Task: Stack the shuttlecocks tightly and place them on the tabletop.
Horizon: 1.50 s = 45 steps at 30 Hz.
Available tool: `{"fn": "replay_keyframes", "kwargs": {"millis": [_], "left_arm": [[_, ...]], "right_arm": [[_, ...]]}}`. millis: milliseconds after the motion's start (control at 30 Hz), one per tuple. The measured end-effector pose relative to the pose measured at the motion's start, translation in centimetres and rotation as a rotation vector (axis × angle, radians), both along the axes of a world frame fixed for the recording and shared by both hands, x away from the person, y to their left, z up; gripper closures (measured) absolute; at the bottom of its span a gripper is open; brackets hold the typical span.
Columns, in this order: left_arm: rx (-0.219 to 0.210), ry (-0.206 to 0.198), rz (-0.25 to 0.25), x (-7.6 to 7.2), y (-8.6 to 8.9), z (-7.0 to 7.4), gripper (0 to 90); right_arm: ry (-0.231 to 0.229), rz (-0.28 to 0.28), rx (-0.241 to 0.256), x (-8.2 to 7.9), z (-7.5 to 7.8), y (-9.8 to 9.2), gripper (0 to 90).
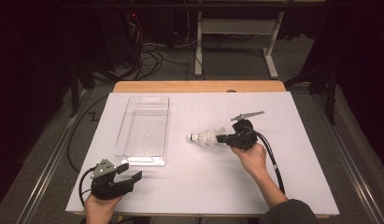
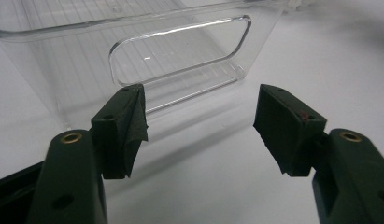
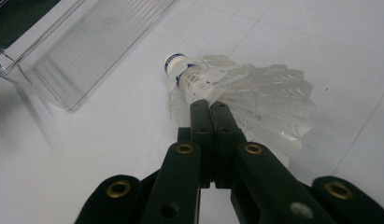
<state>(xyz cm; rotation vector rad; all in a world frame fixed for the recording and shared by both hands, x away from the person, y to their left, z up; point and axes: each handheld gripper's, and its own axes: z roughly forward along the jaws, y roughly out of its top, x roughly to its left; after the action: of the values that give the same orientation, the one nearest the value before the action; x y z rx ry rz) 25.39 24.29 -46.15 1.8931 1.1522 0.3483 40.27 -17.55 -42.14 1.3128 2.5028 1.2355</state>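
Note:
A nested stack of white feather shuttlecocks lies on its side right of centre, its cork tip with a blue band pointing left toward the bin. My right gripper is shut on the rim of the feather skirt. In the right gripper view the jaws pinch the skirt of the shuttlecocks. Whether the stack touches the table I cannot tell. My left gripper stands open at the front left with nothing between its fingers, just short of the clear bin. Its spread fingertips face the bin's handle end.
The clear plastic bin is long, with nothing inside, and runs front to back on the white table cover. A wooden table edge shows at the back. Cables and a table frame lie on the floor beyond.

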Motion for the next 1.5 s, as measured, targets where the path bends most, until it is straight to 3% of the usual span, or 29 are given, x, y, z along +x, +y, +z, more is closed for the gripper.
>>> {"fn": "replay_keyframes", "kwargs": {"millis": [467, 867, 1200, 1500], "left_arm": [[-0.003, 0.000, -0.001, 0.0, 0.0, 0.0, 35.0], [-0.005, -0.002, 0.001, 0.0, 0.0, 0.0, 35.0], [-0.005, -0.002, 0.000, 0.0, 0.0, 0.0, 35.0], [-0.006, -0.002, 0.001, 0.0, 0.0, 0.0, 35.0]], "right_arm": [[0.004, -0.001, 0.040, 0.5, -0.9, 0.8, 90.0], [0.026, -0.021, 0.005, 0.5, -1.9, 0.8, 88.4], [0.021, -0.017, 0.011, 0.7, -2.2, 1.2, 89.0], [0.008, -0.036, 0.009, 0.6, -2.1, 1.2, 77.6]]}}
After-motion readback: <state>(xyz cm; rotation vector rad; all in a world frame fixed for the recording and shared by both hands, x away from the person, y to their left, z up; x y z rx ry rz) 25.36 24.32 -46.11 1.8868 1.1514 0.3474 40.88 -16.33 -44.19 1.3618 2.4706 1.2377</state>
